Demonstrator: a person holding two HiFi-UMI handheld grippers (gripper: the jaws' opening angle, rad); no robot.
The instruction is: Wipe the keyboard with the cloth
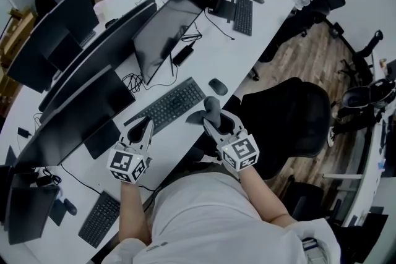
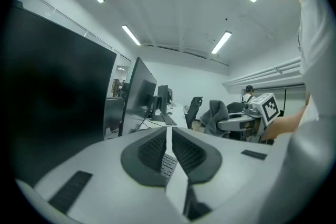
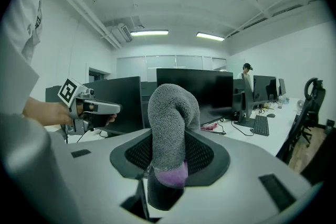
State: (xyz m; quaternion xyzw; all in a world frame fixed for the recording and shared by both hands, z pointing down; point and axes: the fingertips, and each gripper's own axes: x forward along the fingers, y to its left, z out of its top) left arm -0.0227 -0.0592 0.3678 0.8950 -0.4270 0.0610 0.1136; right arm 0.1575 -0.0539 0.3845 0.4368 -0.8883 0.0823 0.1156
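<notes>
Nearest us, our left gripper (image 1: 141,130) has its jaws drawn to a narrow slit with nothing between them. Our right gripper (image 1: 215,122) pinches the fluffy grey cloth with a purple edge (image 1: 211,106), which stands up from the jaws. Just beyond, at 11 o'clock from the cloth, the flat black keyboard (image 1: 170,105) lies on the white desk (image 1: 204,59), long axis running 8 to 2 o'clock. We should lower the cloth onto the 2 o'clock end and stroke lightly along that axis.
</notes>
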